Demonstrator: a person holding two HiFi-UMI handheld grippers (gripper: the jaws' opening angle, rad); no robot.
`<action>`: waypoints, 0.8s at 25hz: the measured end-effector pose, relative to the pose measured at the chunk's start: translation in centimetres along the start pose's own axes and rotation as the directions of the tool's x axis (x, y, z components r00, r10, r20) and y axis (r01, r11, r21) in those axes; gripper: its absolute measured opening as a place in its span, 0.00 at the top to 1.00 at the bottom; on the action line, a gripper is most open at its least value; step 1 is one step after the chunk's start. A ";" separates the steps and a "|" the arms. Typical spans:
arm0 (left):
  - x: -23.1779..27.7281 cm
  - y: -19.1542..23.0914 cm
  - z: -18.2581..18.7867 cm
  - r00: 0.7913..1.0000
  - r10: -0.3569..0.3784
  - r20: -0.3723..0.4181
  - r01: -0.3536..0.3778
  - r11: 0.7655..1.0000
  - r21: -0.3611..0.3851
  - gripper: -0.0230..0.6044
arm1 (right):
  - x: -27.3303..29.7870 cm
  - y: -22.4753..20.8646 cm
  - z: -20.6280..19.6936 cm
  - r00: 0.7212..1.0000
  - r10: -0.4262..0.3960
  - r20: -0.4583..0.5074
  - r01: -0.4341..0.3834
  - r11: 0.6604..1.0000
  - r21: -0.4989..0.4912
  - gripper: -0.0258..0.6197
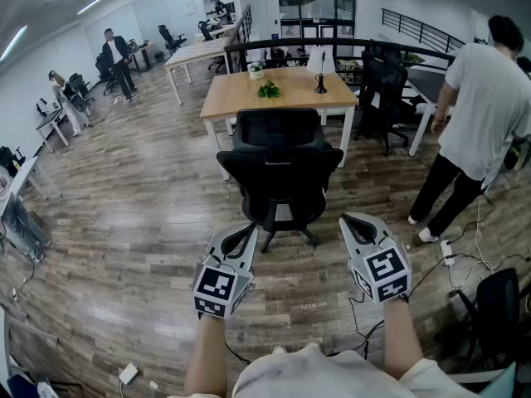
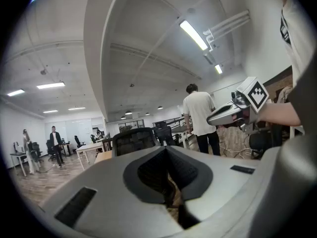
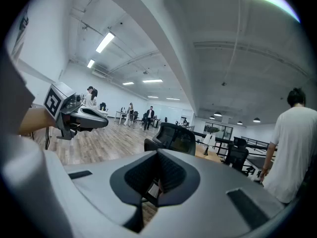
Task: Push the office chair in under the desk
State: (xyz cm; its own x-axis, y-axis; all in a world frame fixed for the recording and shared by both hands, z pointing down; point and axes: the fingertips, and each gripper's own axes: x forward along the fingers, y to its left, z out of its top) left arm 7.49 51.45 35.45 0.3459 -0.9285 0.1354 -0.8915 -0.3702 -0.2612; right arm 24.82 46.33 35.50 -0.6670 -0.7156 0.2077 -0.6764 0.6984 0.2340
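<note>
Near side of office chair (image 1: 280, 168), I have both tools off it, no contact. Left tool (image 1: 246, 230) near chair's left side, jaws together, nothing between. Right tool (image 1: 352, 222) near chair's right side, jaws together too, empty. Chair on wood floor (image 1: 141, 197), backrest toward me, standing out in front of desk (image 1: 290, 98), not yet under it. Small plant (image 1: 268, 89) on desk, beyond chair. Person in white shirt (image 1: 481, 98) well right of chair.

The head view looks steeply down from behind the office chair (image 1: 280, 168), with the bench (image 1: 294, 98) beyond. Both gripper views look level along their jaws, sharing that chair.
</note>
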 end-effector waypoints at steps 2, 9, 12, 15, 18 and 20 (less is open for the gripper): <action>0.1 -0.6 0.0 1.000 0.004 0.000 -0.004 1.000 0.000 0.94 | -0.4 -0.5 -0.4 1.000 0.004 0.000 -0.004 1.000 -0.003 0.96; 0.6 -1.2 -0.2 0.999 0.047 -0.009 -0.047 0.999 -0.004 0.94 | -0.9 -2.0 -0.9 0.997 0.041 0.066 -0.045 0.998 0.053 0.96; 1.4 -0.6 -0.2 0.998 0.062 -0.013 -0.062 0.998 -0.012 0.94 | 0.1 -2.5 -1.2 0.996 0.069 0.052 -0.071 0.997 0.039 0.96; 2.5 0.3 -0.4 0.998 0.065 -0.012 -0.065 0.998 -0.004 0.94 | 1.5 -3.1 -1.3 0.995 0.089 0.048 -0.091 0.994 0.055 0.96; 4.2 2.2 -0.9 0.997 0.071 -0.006 -0.071 0.997 -0.008 0.94 | 3.7 -4.3 -1.4 0.997 0.069 0.042 -0.071 0.996 0.048 0.96; 5.6 3.7 -1.4 0.997 0.071 0.000 -0.071 0.997 -0.010 0.94 | 5.5 -5.1 -1.4 0.998 0.056 0.038 -0.058 0.997 0.048 0.96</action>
State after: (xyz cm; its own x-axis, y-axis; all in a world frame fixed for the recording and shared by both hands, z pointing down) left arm 5.72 44.94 36.55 0.2813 -0.9525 0.1169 -0.9166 -0.3028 -0.2611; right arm 25.08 38.80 36.75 -0.7150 -0.6744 0.1845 -0.6510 0.7384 0.1763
